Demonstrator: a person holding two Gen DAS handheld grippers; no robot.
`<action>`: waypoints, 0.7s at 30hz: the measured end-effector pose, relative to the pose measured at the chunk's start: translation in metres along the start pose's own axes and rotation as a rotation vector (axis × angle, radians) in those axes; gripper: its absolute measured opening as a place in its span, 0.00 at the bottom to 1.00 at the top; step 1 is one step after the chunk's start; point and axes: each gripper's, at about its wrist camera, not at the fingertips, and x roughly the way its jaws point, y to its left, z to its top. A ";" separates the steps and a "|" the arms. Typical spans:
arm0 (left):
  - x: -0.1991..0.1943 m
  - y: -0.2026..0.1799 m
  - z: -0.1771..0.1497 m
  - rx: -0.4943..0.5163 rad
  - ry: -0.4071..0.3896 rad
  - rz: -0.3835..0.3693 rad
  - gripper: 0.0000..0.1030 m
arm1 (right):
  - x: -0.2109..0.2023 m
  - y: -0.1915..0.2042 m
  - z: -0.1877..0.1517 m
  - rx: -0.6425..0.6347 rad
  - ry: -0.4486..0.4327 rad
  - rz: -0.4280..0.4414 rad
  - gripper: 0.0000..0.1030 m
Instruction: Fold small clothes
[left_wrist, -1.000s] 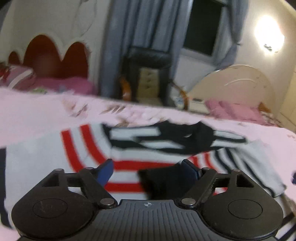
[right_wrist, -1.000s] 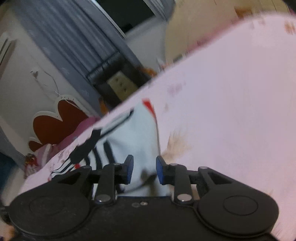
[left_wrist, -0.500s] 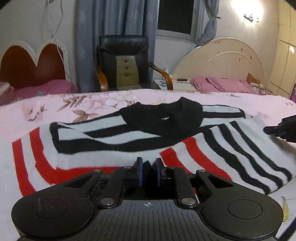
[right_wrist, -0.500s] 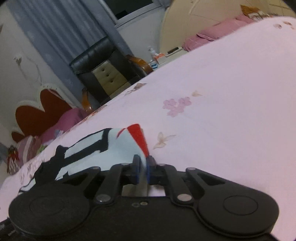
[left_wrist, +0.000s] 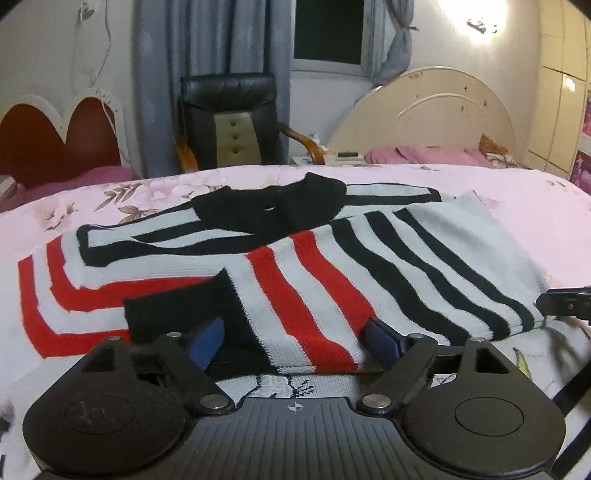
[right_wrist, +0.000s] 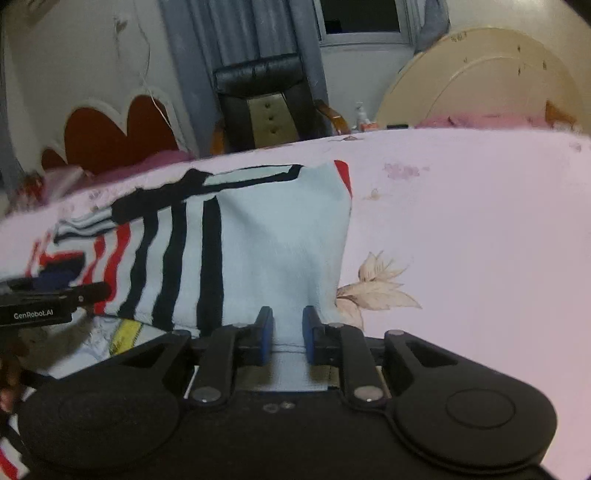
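A small striped sweater (left_wrist: 295, 266), white with red and black stripes and a black collar, lies on the pink floral bedspread (left_wrist: 517, 192). One sleeve with a black cuff is folded across its front. My left gripper (left_wrist: 295, 341) is open, its blue pads on either side of the sweater's near edge. My right gripper (right_wrist: 287, 334) is open with a narrow gap, and the white hem of the sweater (right_wrist: 280, 240) lies between its pads. The right gripper's tip shows at the right edge of the left wrist view (left_wrist: 565, 304). The left gripper shows at the left of the right wrist view (right_wrist: 51, 299).
A black leather armchair (left_wrist: 229, 122) stands beyond the bed before grey curtains. A red heart-shaped headboard (left_wrist: 62, 140) is at the left and a cream headboard (left_wrist: 436, 122) with pink bedding at the right. A printed white cloth (right_wrist: 118, 334) lies under the sweater's near edge.
Both grippers were shut on the sweater half a second ago and have opened. The sleeve now lies folded over the sweater's front.
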 end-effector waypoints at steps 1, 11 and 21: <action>-0.009 0.006 0.001 -0.035 -0.011 -0.003 0.75 | -0.002 0.003 0.006 -0.001 0.004 -0.013 0.19; -0.161 0.214 -0.093 -0.638 -0.136 0.283 0.60 | -0.056 0.021 -0.007 0.061 -0.019 0.030 0.25; -0.218 0.377 -0.183 -1.143 -0.256 0.287 0.39 | -0.047 0.049 -0.003 0.258 0.017 0.075 0.25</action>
